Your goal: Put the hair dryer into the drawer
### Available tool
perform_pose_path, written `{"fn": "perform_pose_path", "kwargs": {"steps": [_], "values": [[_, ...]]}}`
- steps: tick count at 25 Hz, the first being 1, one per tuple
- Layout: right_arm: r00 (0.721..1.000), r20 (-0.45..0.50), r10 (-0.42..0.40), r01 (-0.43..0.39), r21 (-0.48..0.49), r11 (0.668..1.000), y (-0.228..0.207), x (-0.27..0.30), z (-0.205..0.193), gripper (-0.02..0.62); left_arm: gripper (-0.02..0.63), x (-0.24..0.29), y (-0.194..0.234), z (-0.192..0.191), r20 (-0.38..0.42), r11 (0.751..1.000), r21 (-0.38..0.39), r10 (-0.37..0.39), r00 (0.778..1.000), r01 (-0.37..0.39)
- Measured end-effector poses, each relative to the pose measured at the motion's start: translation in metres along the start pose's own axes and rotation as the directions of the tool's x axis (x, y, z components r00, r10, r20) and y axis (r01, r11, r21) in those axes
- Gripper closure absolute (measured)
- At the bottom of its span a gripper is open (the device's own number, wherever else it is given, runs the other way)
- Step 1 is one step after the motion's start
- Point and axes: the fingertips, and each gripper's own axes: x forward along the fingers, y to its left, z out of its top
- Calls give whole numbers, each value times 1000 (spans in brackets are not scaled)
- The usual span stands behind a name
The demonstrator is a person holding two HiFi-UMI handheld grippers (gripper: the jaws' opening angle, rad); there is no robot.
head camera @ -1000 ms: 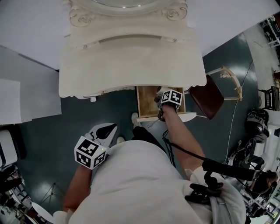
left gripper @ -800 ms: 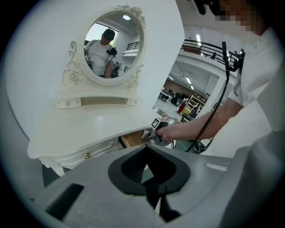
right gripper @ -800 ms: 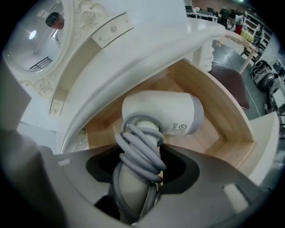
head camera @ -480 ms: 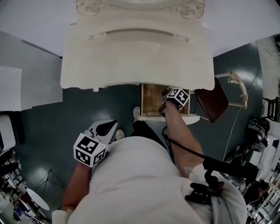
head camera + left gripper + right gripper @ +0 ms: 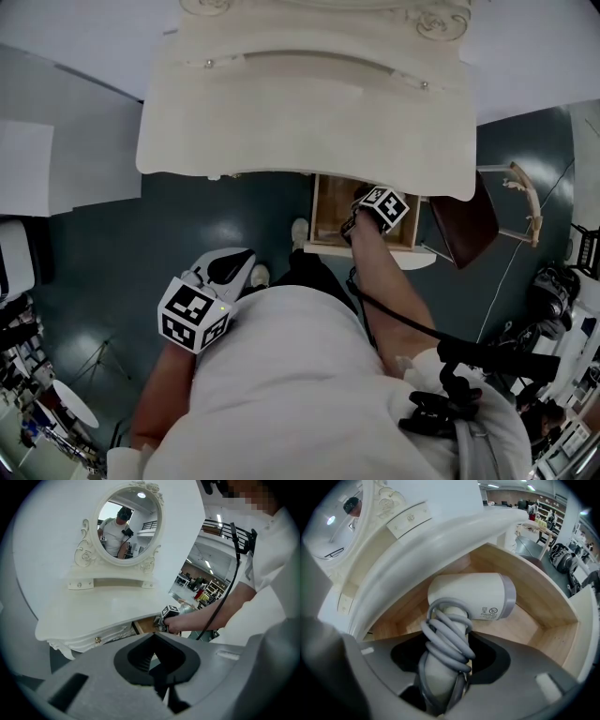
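Observation:
The white hair dryer (image 5: pixel 473 597) has its grey cord wound round the handle, and my right gripper (image 5: pixel 445 686) is shut on that handle. Its barrel hangs inside the open wooden drawer (image 5: pixel 534 616), just under the dressing table's edge. In the head view my right gripper (image 5: pixel 361 220) reaches down into the drawer (image 5: pixel 328 202), where the dryer itself is hidden. My left gripper (image 5: pixel 225 272) stays by my left hip, away from the table; in its own view the left gripper (image 5: pixel 161 686) has its jaws together and holds nothing.
The cream dressing table (image 5: pixel 300 112) overhangs the drawer, and its oval mirror (image 5: pixel 129 524) stands at the back. A brown chair (image 5: pixel 464 225) stands right beside the drawer. A black cable trails down my right arm. Dark floor lies to the left.
My right gripper has sunk a little deeper into the drawer with the hair dryer and rolled slightly. The left gripper has hardly moved.

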Motion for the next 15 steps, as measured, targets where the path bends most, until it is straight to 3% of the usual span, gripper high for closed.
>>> {"fn": "perform_pose_path", "kwargs": {"steps": [15], "values": [[999, -11, 46, -47, -26, 999, -5, 12, -6, 317, 609, -4, 4, -11, 6, 999, -39, 20, 1000, -20]]}}
